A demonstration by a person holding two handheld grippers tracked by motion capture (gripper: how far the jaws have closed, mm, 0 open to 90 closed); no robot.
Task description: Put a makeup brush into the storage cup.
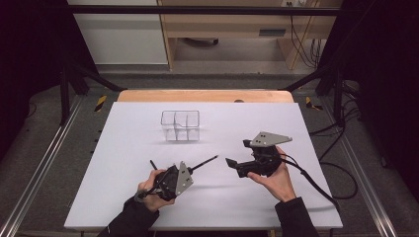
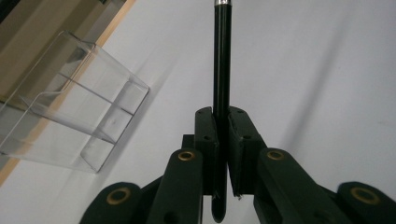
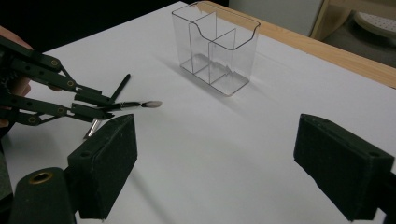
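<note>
two handheld grippers work over a white table (image 1: 123, 207) in the high view. the left gripper (image 1: 184, 173), held in the person's left hand (image 1: 148, 190) near the table's front edge, is clamped on a slim black brush (image 1: 203, 162) that points away toward the right. a second black brush (image 1: 153, 165) lies on the table just beside that hand. the right gripper (image 1: 230, 162), held in the right hand (image 1: 276, 180), points left toward the clamped brush's tip, close to it but apart. a clear plastic organizer (image 1: 180, 125) with several compartments stands upright farther back, near the middle of the table

in the left gripper view, the two black jaws press together on the brush handle (image 2: 221, 70), which runs straight up between them. the clear organizer (image 2: 70, 100) sits at the left

in the right gripper view, the jaws stand wide apart with nothing between them. beyond them the left gripper (image 3: 100, 106) holds the brush (image 3: 140, 104), its pale tip pointing right, above the table. the second brush (image 3: 120, 87) lies behind it, and the organizer (image 3: 217, 46) stands farther off
</note>
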